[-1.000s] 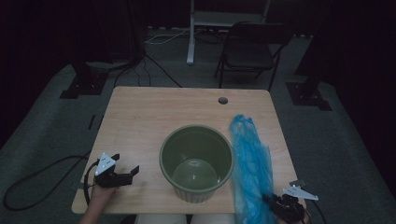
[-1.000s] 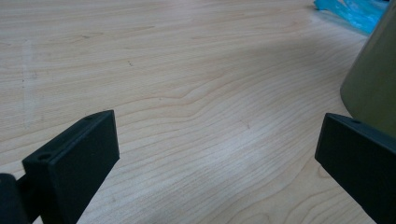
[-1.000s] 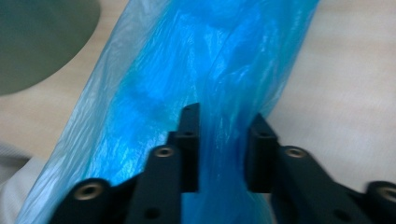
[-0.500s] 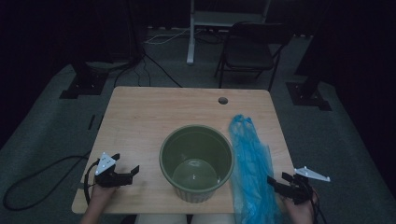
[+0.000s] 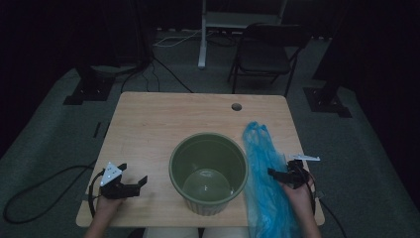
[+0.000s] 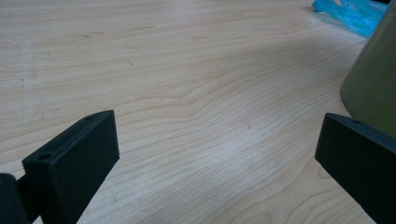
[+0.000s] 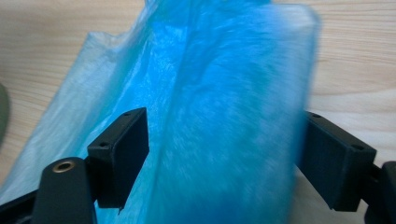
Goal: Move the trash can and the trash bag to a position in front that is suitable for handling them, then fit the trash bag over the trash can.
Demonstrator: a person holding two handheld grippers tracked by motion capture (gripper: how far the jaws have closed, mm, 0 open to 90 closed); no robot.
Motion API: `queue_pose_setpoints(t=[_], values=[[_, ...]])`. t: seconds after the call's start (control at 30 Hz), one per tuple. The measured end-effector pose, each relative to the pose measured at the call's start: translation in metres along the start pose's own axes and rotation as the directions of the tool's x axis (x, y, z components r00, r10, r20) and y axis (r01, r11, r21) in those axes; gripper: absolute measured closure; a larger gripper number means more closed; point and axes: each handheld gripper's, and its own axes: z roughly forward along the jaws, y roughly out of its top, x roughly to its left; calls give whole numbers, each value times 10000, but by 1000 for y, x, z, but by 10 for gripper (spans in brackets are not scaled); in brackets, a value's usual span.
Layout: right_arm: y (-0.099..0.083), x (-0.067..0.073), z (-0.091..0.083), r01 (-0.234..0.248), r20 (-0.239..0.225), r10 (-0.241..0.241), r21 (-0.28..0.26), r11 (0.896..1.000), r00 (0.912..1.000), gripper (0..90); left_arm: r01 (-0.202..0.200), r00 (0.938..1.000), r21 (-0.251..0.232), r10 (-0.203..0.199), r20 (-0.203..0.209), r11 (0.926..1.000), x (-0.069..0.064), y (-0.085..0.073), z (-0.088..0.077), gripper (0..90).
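Note:
An olive-green pot (image 5: 174,166) stands empty at the middle front of the wooden table (image 5: 163,119). A crumpled blue plastic bag (image 5: 265,163) lies flat just right of it, its near end hanging over the front edge. My right gripper (image 5: 276,173) points left at the bag's right side. Its jaws have just been opening and now stand wide, with the blurred bag (image 7: 219,84) lying between them in the right gripper view (image 7: 224,154). My left gripper (image 5: 132,173) rests open at the front left, with bare wood between its jaws (image 6: 217,154). The pot's wall (image 6: 373,79) is just off its right jaw.
A round cable hole (image 5: 236,106) is set in the table's far side. A folding chair (image 5: 265,54) and stand bases sit on the dark floor beyond. A cable (image 5: 44,186) runs across the floor to the left.
My right gripper has moved away from the table's front edge along the bag's right side, and its jaws have widened. The left gripper, pot and bag have stayed put.

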Motion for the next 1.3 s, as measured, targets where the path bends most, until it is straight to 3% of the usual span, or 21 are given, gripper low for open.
queue_pose_setpoints(t=[0.1,0.2,0.23,0.33,0.37,0.4,0.43,0.47,0.5,0.53,0.63,0.7,0.73,0.87,1.03,1.07,1.1,1.2,1.23,1.27,1.3], values=[[-1,4,7,164,157,-165,27,9999,9997,203,12,10000,-18,-12,-11,10000,1,0,0,2],[-1,14,12,677,516,-676,1,9977,9964,203,47,10000,-21,-47,0,10000,1,0,0,2],[-2,18,13,1057,848,-1059,66,9944,9908,203,34,10000,-9,-34,-4,10000,1,0,0,2],[-4,26,17,1570,1355,-1590,252,9873,9779,207,6,10000,7,-6,-14,10000,1,0,0,2],[-3,29,18,1726,1376,-1741,230,9847,9751,279,0,10000,2,0,-29,10000,1,0,-1,2],[-3,29,18,1726,1376,-1741,230,9847,9751,279,13,10000,-10,-14,-16,10000,1,0,-1,2],[-1,31,16,1949,1160,-1961,216,9806,9737,506,21,10000,-16,-21,-19,10000,1,0,-1,2],[-1,31,16,1949,1160,-1961,216,9806,9737,506,23,10000,-15,-23,-25,10000,1,0,0,2],[1,35,17,2233,911,-2248,268,9744,9701,663,20,10000,-8,-20,-19,10000,1,0,0,2],[1,35,17,2233,911,-2248,268,9744,9701,663,14,10000,-19,-14,10,10000,0,0,0,2],[5,41,20,2441,681,-2466,435,9688,9667,874,-33,10000,23,33,24,10000,-1,-1,1,2],[9,40,22,2117,268,-2129,424,9764,9767,896,-18,10000,16,18,46,10000,-1,-1,1,2],[9,40,22,2117,268,-2129,424,9764,9767,896,-16,10000,-3,16,71,10000,-1,-1,0,2],[14,39,5,1586,-217,-1598,-500,9861,9869,897,-1,10000,10,1,54,10000,0,-1,0,2],[25,35,-27,1113,-471,-1198,-1541,9818,9917,897,-30,10000,0,30,14,10000,0,-1,0,2],[30,33,-46,851,-662,-1017,-2180,9722,9926,897,-26,10000,-12,26,10,10000,0,-1,0,2],[30,33,-46,851,-662,-1017,-2180,9722,9926,897,3,10000,-13,-3,-1,10000,0,-1,0,2],[37,33,-69,661,-854,-946,-2896,9549,9918,897,18,10000,-11,-18,-2,10000,0,-1,0,2],[37,33,-69,661,-854,-946,-2896,9549,9918,897,18,10000,-11,-18,-2,10000,0,-1,0,2],[39,33,-77,602,-935,-946,-3193,9457,9911,897,-18,10000,-13,18,-20,10000,0,0,0,2],[44,36,-96,550,-992,-992,-3765,9248,9901,897,-12,10000,-17,12,-17,10000,0,0,1,2]])
